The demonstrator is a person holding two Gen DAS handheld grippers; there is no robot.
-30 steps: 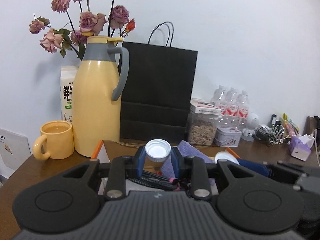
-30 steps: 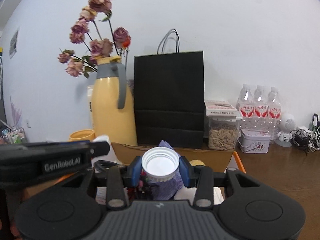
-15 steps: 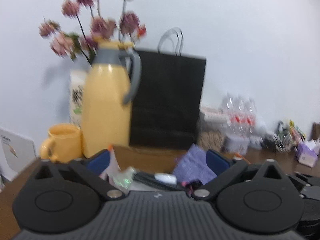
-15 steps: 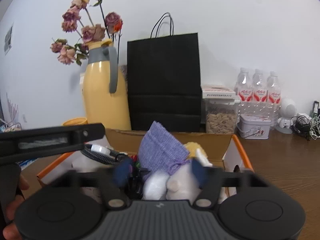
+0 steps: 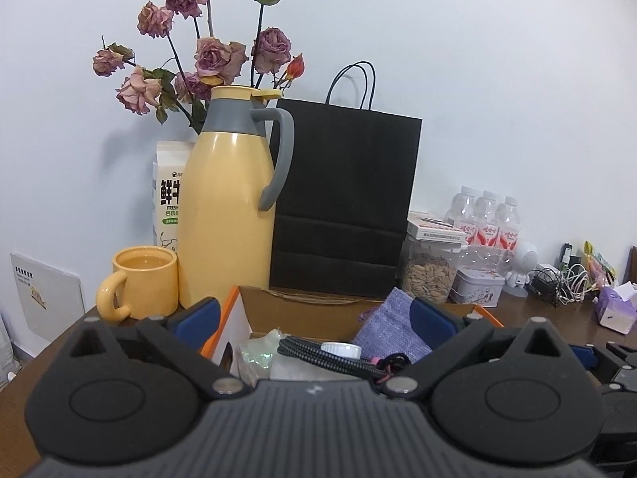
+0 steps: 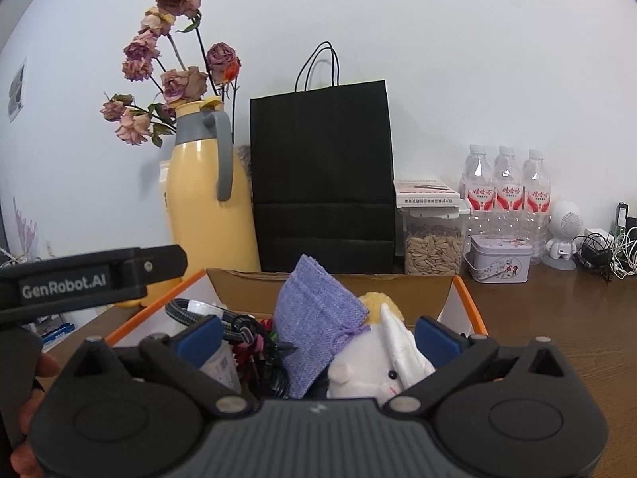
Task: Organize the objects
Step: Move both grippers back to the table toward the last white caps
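Observation:
An orange-edged cardboard box stands just ahead of both grippers, filled with loose items. My left gripper stands wide open above it. Between and below its blue pads lie a white bottle cap, a braided cable and a purple pouch. My right gripper is still opening its jaws over the same box, and the pads press on nothing. Under it lie the purple pouch, a white plush toy and a white bottle by the left pad.
Behind the box stand a yellow thermos, a yellow mug, a milk carton and a black paper bag. To the right are a seed jar, a tin, water bottles and tangled cables. A hand holds the left tool.
Each gripper was shut on a white-capped bottle a second ago. Both have let go and spread their jaws wide, and the bottles now lie in the box.

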